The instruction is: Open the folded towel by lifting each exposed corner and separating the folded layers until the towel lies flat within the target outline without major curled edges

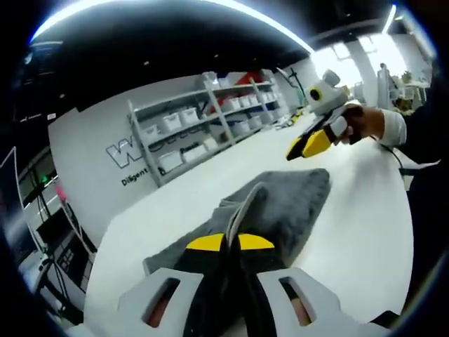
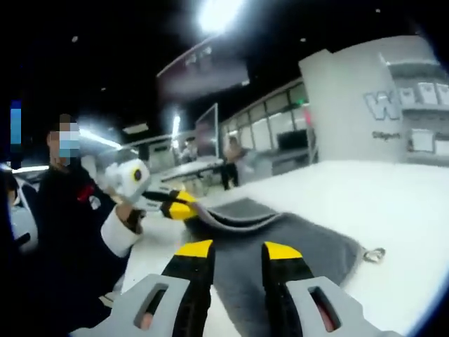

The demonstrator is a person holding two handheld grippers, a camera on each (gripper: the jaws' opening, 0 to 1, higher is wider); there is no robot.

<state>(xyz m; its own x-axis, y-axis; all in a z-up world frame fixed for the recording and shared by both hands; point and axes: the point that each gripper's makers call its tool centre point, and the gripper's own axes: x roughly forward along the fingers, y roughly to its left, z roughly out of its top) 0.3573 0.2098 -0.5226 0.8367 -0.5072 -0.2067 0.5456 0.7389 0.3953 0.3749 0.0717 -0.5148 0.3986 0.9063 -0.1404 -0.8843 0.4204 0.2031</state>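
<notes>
Towel: a grey pile towel (image 1: pixel 280 203) lies on the white tabletop (image 1: pixel 365 225), part folded. In the right gripper view it (image 2: pixel 295 246) spreads from near your right claw toward the far side, with one layer raised at its far left edge.
Left claw: your left claw (image 1: pixel 231 242) has its yellow-tipped jaws drawn together on a raised fold of the towel, which stands up between them. In the right gripper view this claw (image 2: pixel 184 206) pinches the lifted layer at the towel's far left corner, held by your hand (image 2: pixel 130 210).
Right claw: your right claw (image 2: pixel 237 250) has its jaws apart, with grey towel showing in the gap. It hangs over the near part of the towel; whether the tips touch the cloth cannot be told. In the left gripper view it (image 1: pixel 307 145) sits above the tabletop beyond the towel's far edge, clear of the cloth, your hand (image 1: pixel 361 121) behind it.
Hanging loop: a small loop (image 2: pixel 374 254) lies on the tabletop at the towel's right corner.
Surroundings: shelving (image 1: pixel 210 119) with white bins stands against the far wall.
</notes>
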